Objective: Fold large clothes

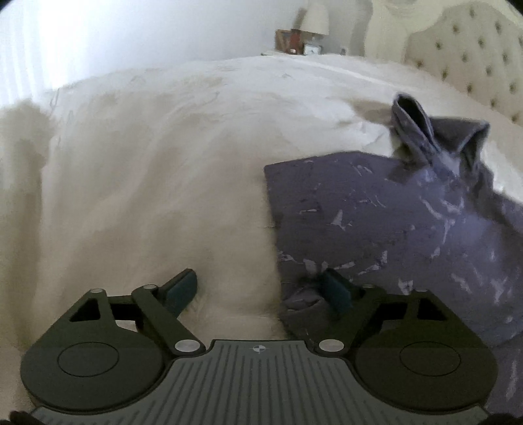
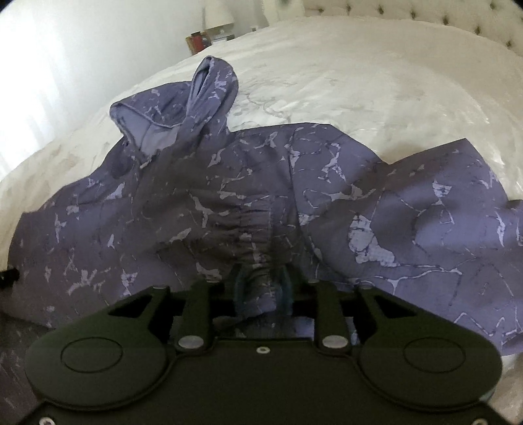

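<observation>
A large purple garment with a pale marbled print (image 2: 261, 183) lies spread on a white bed, its gathered waist towards me and a sleeve (image 2: 209, 91) standing up at the far left. My right gripper (image 2: 263, 287) is shut on bunched fabric at the gathered waist. In the left wrist view the garment (image 1: 376, 222) fills the right side. My left gripper (image 1: 261, 287) is open, low over the bed at the garment's left edge. Its right finger (image 1: 336, 291) touches a crumpled fold of the fabric; its left finger (image 1: 181, 289) is over bare bedding.
The white bedspread (image 1: 147, 163) stretches left and far. A tufted cream headboard (image 1: 474, 55) stands at the back right. A bedside table with a lamp (image 1: 315, 19) and small items stands beyond the bed's far edge.
</observation>
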### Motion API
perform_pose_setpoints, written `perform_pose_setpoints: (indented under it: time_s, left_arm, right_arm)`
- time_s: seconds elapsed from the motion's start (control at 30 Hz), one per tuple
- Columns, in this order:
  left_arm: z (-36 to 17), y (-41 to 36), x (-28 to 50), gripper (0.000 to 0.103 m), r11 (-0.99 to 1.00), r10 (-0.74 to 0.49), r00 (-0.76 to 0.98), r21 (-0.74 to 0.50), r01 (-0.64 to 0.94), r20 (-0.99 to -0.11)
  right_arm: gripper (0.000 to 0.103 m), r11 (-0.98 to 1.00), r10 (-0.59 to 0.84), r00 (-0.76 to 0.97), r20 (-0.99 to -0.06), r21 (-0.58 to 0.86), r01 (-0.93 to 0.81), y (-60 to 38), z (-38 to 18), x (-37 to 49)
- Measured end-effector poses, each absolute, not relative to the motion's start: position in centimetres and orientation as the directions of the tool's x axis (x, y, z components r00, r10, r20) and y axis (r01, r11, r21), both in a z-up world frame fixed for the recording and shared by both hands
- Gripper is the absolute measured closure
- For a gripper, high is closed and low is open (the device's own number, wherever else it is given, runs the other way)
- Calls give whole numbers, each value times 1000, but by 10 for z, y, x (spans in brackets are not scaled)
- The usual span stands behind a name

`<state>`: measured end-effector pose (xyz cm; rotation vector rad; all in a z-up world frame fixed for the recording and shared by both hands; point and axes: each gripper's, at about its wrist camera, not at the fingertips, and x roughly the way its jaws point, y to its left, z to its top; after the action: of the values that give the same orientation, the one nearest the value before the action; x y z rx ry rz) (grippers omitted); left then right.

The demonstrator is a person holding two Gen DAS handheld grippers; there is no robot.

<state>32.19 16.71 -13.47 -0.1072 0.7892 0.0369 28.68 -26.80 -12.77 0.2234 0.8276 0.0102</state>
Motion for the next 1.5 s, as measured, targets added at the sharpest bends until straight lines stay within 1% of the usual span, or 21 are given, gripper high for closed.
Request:
perform_pose_setpoints:
  time_s: [0.03,0.13,0.17,0.2,0.23,0.27,0.43,0.5,0.57,0.6,0.67,0.73,0.83,0.93,1.07,1.17,1.23,1.37,1.5]
  left_arm:
    - [-135,172,321,19,990,-23,707,-115,-83,-707]
    - [-130,183,315,19,978,-42,717,-175,-112,-696]
    - [-126,187,312,20,973,-43,724,-194,-127,-689]
    - [-122,189,309,20,968,-42,730,-209,-139,-682]
    - [-118,191,305,20,965,-40,738,-219,-147,-673]
    - [-114,191,299,20,965,-38,745,-217,-145,-666]
    - [-105,170,273,19,992,-26,753,-110,-61,-657]
    - [-111,158,271,19,998,-22,734,-56,-22,-679]
    - [-120,151,272,18,1000,0,716,-21,-21,-698]
    - [-124,151,274,17,999,6,708,-25,-33,-706]
    - [-131,158,279,9,996,5,694,-55,-65,-720]
    - [-134,163,279,6,992,-3,688,-90,-90,-725]
    - [-130,166,276,7,989,-9,692,-107,-98,-722]
    - [-119,163,266,8,988,-18,701,-119,-96,-713]
    - [-96,150,248,8,992,-32,732,-108,-57,-681]
    - [-80,137,237,8,991,-74,749,-130,-17,-658]
    - [-72,126,232,8,990,-103,756,-142,13,-646]
    - [-66,100,229,8,986,-158,756,-144,85,-635]
    - [-75,77,231,8,982,-185,736,-140,124,-651]
  right_arm:
    - [60,976,107,680,-725,207,67,-268,-129,286]
    - [52,979,118,694,-710,200,39,-264,-131,283]
    - [45,980,125,697,-706,198,24,-263,-131,283]
    - [40,979,142,696,-704,202,5,-261,-130,283]
    - [28,978,163,694,-701,208,-20,-258,-130,282]
    - [20,978,175,691,-701,205,-39,-255,-130,282]
    - [4,988,151,683,-715,128,-85,-236,-130,273]
    - [2,988,152,678,-719,121,-93,-232,-131,268]
    - [1,989,146,673,-725,102,-104,-229,-131,260]
    - [1,989,147,668,-729,99,-110,-228,-131,257]
    - [1,988,149,660,-736,91,-121,-229,-130,250]
    - [1,987,156,651,-743,99,-123,-231,-127,243]
    - [1,981,192,638,-745,160,-109,-242,-120,232]
    - [1,968,225,628,-745,246,-55,-262,-111,220]
    - [1,936,260,599,-757,350,37,-299,-101,208]
    - [1,905,279,576,-768,410,109,-336,-94,200]
    - [1,888,252,584,-772,424,178,-364,-87,192]
    - [1,852,213,635,-743,459,251,-412,-67,172]
    - [1,855,95,681,-726,410,318,-455,-44,153]
